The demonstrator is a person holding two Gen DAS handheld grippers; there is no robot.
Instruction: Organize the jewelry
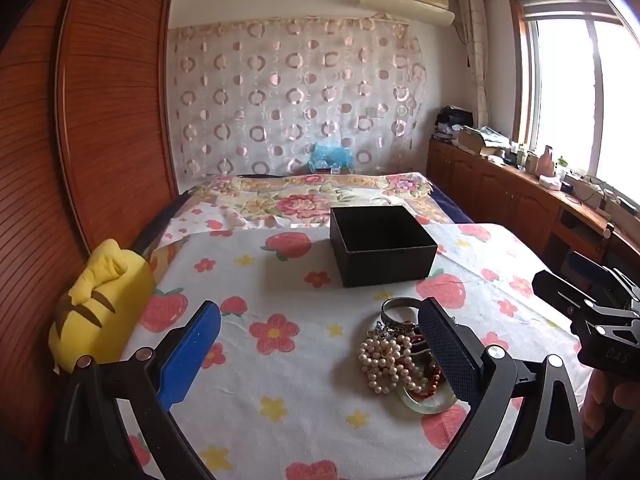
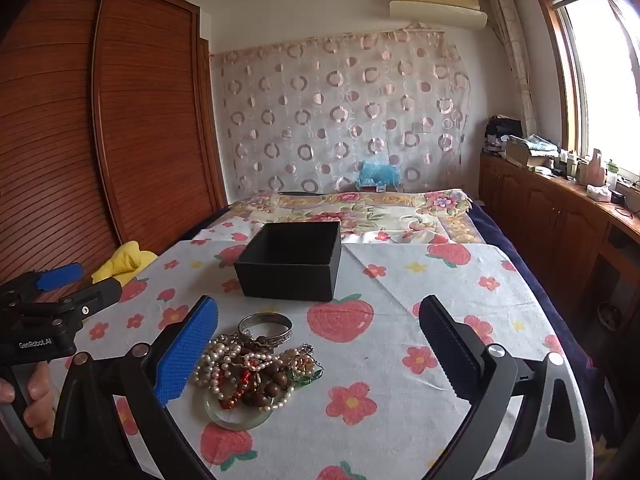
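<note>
on the floral cloth, jewelry pile before black box; both jaws apart, empty; brown beads only from right wrist

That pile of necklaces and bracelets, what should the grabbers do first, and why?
Probably lower the right gripper onto the silver bangle and close on it. Both grippers are open and hold nothing, the bangle lies at the far edge of the jewelry pile, less tangled than the beads, and the black box beyond it looks empty.
</note>
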